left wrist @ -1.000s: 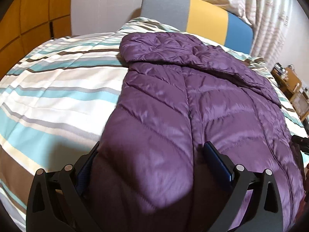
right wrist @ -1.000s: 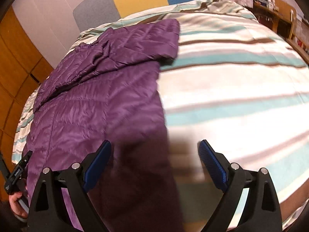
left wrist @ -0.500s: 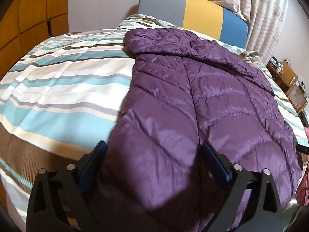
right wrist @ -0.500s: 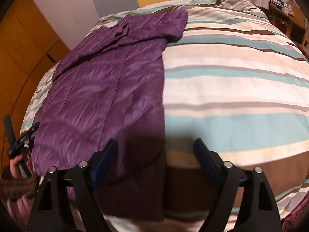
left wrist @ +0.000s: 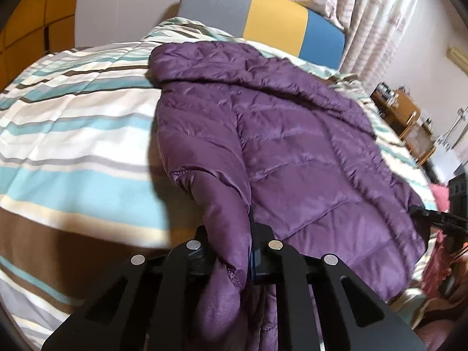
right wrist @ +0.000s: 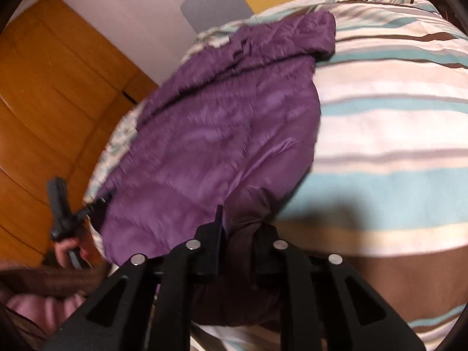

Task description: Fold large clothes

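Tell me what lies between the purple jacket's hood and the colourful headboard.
Only striped bedding lies between the hood and headboard, in the left wrist view.

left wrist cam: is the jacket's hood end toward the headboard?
Yes, the purple jacket lies on the striped duvet with its hood at the far end, just below the grey, yellow and blue headboard.

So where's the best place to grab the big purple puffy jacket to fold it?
By the two bottom corners of the purple puffer jacket, from the foot of the bed. It lies flat with its hood toward the headboard, so the hem is the nearest free edge. The left hand-held gripper and right hand-held gripper, jaws just closed, each pinch a corner.
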Demonstrator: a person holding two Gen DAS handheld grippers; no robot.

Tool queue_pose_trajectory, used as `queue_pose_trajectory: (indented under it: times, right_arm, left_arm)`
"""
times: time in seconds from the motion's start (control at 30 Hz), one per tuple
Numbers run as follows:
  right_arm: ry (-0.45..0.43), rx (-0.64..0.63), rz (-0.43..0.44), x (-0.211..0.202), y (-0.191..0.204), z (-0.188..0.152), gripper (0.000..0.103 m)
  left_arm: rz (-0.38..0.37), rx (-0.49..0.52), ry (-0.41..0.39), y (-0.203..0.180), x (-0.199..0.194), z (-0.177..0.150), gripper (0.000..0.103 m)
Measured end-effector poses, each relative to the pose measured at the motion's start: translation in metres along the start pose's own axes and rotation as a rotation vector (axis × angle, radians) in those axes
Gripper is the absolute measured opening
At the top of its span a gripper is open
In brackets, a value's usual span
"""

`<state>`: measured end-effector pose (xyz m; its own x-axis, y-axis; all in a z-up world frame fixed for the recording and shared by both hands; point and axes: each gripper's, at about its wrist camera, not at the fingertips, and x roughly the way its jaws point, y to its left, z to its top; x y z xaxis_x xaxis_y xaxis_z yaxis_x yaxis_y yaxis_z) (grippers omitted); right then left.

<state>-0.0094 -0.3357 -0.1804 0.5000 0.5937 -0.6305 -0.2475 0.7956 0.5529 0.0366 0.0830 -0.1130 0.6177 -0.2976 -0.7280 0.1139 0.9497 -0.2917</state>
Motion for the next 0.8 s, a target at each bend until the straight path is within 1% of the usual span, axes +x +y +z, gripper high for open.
queue_pose_trajectory:
  times: [0.1, 0.27, 0.37, 0.47, 0.63, 0.8]
  right_arm:
    - [-0.058, -0.005, 0.017, -0.006, 0.007, 0.011, 0.013]
    - [-0.142, 0.021, 0.048, -0.010, 0.010, 0.035, 0.013]
    - [-0.178, 0.046, 0.059, -0.008, 0.008, 0.051, 0.013]
    - [-0.213, 0.097, 0.077, -0.004, 0.001, 0.071, 0.013]
    - [-0.256, 0.185, 0.088, 0.007, -0.014, 0.104, 0.013]
    - [-0.270, 0.287, 0.101, 0.024, -0.036, 0.125, 0.013]
  left_arm:
    - [-0.033, -0.035, -0.024, 0.004, -0.005, 0.011, 0.012]
    - [-0.107, -0.114, -0.083, 0.014, -0.013, 0.039, 0.012]
    - [-0.131, -0.132, -0.122, 0.015, -0.015, 0.059, 0.012]
    - [-0.149, -0.146, -0.138, 0.014, -0.009, 0.077, 0.012]
    - [-0.156, -0.162, -0.138, 0.016, 0.015, 0.112, 0.012]
    - [-0.131, -0.185, -0.114, 0.022, 0.046, 0.139, 0.012]
